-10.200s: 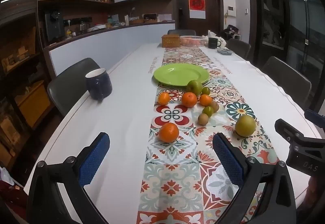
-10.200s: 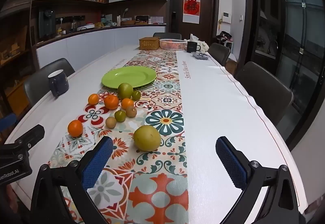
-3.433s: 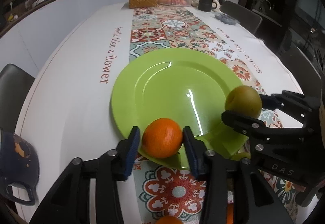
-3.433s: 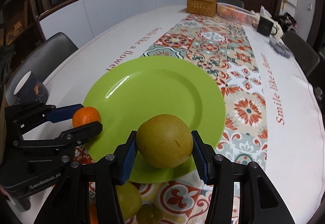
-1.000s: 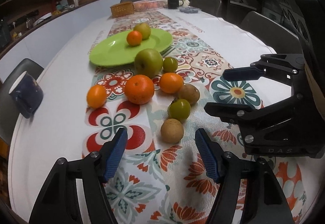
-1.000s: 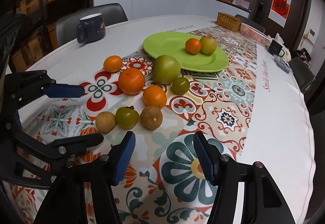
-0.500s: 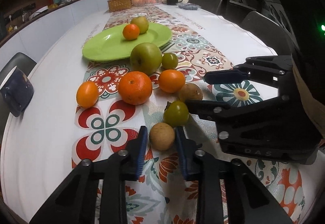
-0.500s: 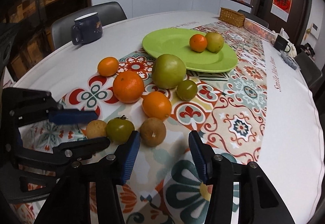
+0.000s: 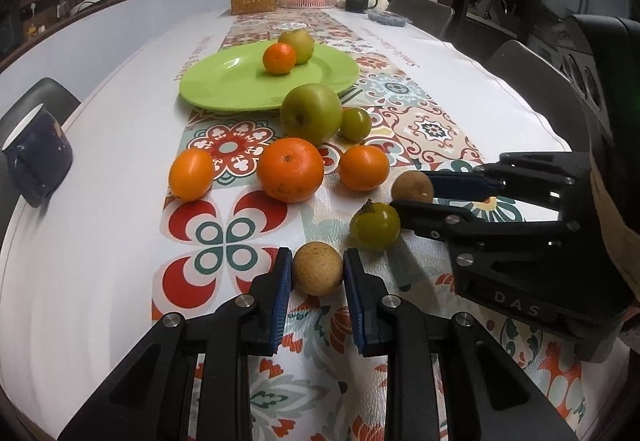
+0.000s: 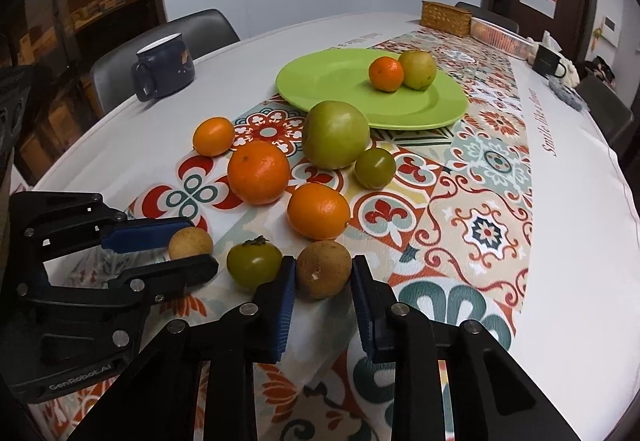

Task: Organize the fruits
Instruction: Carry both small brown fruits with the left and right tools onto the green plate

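My left gripper (image 9: pixel 317 273) is shut on a small tan round fruit (image 9: pixel 318 268) that rests on the patterned runner; it also shows in the right wrist view (image 10: pixel 190 243). My right gripper (image 10: pixel 323 273) is shut on a brown round fruit (image 10: pixel 324 268), which also shows in the left wrist view (image 9: pixel 412 188). A green persimmon (image 10: pixel 254 266) lies between the two. The green plate (image 10: pixel 332 81) holds an orange (image 10: pixel 386 73) and a yellow-green pear (image 10: pixel 418 69). Several oranges, a green apple (image 10: pixel 336 134) and a small green fruit (image 10: pixel 375 168) lie in front of the plate.
A dark blue mug (image 10: pixel 164 66) stands on the white table at the left. A wicker box (image 10: pixel 446 18), a pink basket (image 10: pixel 502 37) and a black mug (image 10: pixel 548 61) stand at the far end. Chairs line both table sides.
Both grippers have moved forward and closed: the left on the tan fruit, the right on the brown fruit. Half a second ago the right gripper stood wider, short of its fruit.
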### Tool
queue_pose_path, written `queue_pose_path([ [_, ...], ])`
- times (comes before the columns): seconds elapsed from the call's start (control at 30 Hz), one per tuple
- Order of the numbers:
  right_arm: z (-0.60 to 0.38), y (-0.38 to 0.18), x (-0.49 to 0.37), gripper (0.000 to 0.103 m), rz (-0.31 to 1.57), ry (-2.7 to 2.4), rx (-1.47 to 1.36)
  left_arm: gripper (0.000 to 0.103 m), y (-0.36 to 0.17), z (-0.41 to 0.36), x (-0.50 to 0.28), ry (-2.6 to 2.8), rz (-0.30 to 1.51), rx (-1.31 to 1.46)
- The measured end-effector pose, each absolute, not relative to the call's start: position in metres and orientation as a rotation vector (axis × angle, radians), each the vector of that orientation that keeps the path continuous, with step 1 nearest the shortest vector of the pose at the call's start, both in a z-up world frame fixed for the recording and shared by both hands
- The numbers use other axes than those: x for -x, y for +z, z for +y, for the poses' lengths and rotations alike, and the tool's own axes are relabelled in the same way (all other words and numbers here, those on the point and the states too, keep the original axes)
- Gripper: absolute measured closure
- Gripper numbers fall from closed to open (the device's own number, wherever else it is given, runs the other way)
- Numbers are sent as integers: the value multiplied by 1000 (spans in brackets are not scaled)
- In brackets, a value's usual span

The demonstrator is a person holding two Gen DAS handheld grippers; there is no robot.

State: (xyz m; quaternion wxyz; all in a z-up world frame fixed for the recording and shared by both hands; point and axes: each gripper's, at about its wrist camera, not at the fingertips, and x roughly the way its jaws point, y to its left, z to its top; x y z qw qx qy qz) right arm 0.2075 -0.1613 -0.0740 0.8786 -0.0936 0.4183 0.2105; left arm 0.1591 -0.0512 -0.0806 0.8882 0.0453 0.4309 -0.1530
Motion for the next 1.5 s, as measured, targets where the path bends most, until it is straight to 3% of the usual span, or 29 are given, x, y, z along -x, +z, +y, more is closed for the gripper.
queue_pose_path([
  [0.93,-164,18,-153,74,685,336,76,76,19,-28,-120,-296,663,-59],
  [1.5,-155,69,-211,74,585,279,84,77,70,-17,-180,-248,587,-49],
])
